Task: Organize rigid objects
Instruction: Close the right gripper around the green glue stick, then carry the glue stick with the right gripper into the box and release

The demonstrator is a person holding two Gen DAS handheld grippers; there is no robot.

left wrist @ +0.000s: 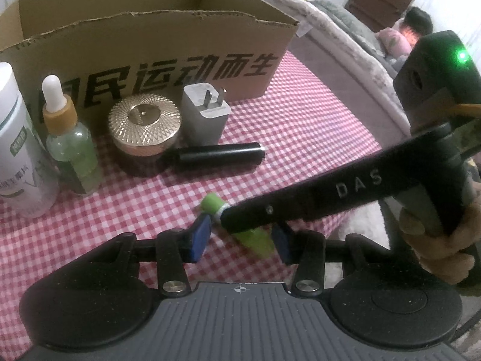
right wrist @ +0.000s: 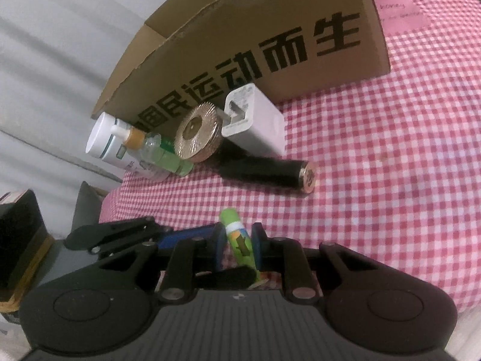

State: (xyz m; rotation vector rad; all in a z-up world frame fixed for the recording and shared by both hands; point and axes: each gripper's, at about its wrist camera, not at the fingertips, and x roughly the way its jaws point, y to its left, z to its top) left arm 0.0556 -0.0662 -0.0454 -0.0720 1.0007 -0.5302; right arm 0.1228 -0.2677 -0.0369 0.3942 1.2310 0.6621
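Green lip-balm tube (right wrist: 239, 242) clamped between right gripper (right wrist: 237, 248) pads, low over red-checked tablecloth (right wrist: 375, 180) near its front edge, left gripper (left wrist: 240, 240) jaws parted around same tube, pad contact unclear, black tube (left wrist: 219, 155), gold-lidded jar (left wrist: 144, 126), white charger (left wrist: 204, 117), dropper bottle (left wrist: 70, 144) lined along cardboard box (left wrist: 150, 51) toward rear edge.

We look down at a slant from just behind each gripper, close over the checked desk (left wrist: 300, 138). Our left view faces the cardboard box (left wrist: 150, 60) squarely; our right view sees it tilted. Both share the box, the row of items before it, and the green tube (right wrist: 237, 240).
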